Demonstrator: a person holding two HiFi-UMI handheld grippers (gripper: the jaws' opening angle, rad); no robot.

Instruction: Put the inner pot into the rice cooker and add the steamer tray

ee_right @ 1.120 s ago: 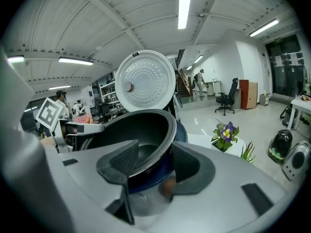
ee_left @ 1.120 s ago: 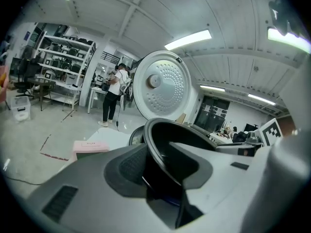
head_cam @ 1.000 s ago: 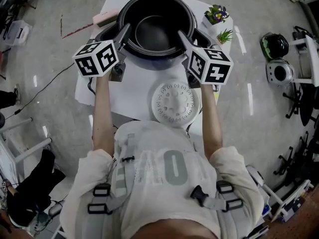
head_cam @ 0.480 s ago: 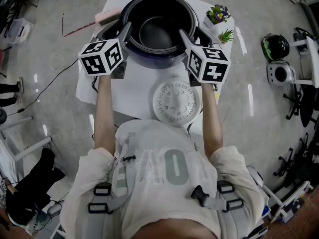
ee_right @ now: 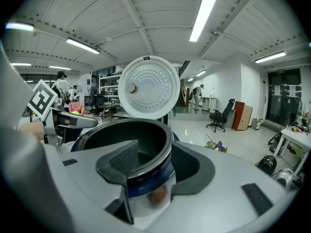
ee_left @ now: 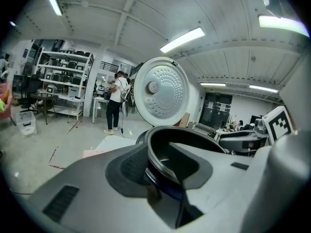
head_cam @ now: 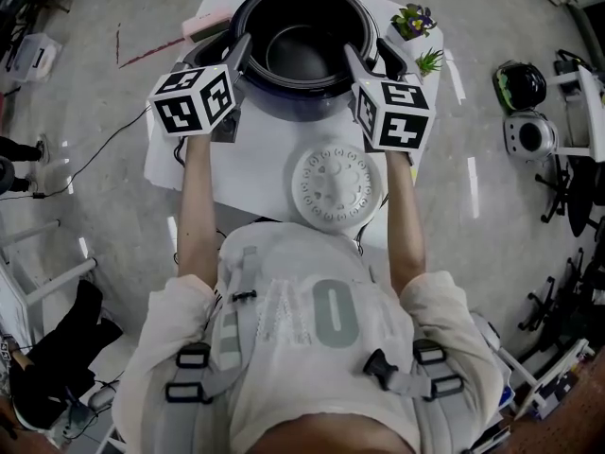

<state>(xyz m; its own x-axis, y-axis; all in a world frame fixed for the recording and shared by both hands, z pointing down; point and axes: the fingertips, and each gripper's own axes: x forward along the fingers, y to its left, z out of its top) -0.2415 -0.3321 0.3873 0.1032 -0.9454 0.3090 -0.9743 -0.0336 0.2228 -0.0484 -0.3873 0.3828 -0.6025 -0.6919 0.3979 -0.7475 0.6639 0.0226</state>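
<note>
The black inner pot (head_cam: 302, 50) sits inside the open rice cooker (head_cam: 284, 104) at the far end of the white table (head_cam: 250, 164). My left gripper (head_cam: 241, 53) is at the pot's left rim, one pad (ee_left: 131, 166) outside and one inside, shut on the rim (ee_left: 158, 171). My right gripper (head_cam: 354, 60) straddles the right rim (ee_right: 163, 149). Its jaws are closing a little, but a gap still shows beside the inner pad (ee_right: 121, 164), so it stands open. The white perforated steamer tray (head_cam: 338, 183) lies on the table between my arms.
The cooker's lid (ee_right: 146, 86) stands upright behind the pot. Two small potted plants (head_cam: 416, 28) stand at the table's far right corner and a pink object (head_cam: 201, 26) at its far left. Cookers and gear (head_cam: 525, 112) lie on the floor to the right.
Pot, cooker and both grippers sit slightly higher in the head view than before. Both marker cubes have rolled a little. Each gripper stays at the pot's rim and the tray has not moved.
</note>
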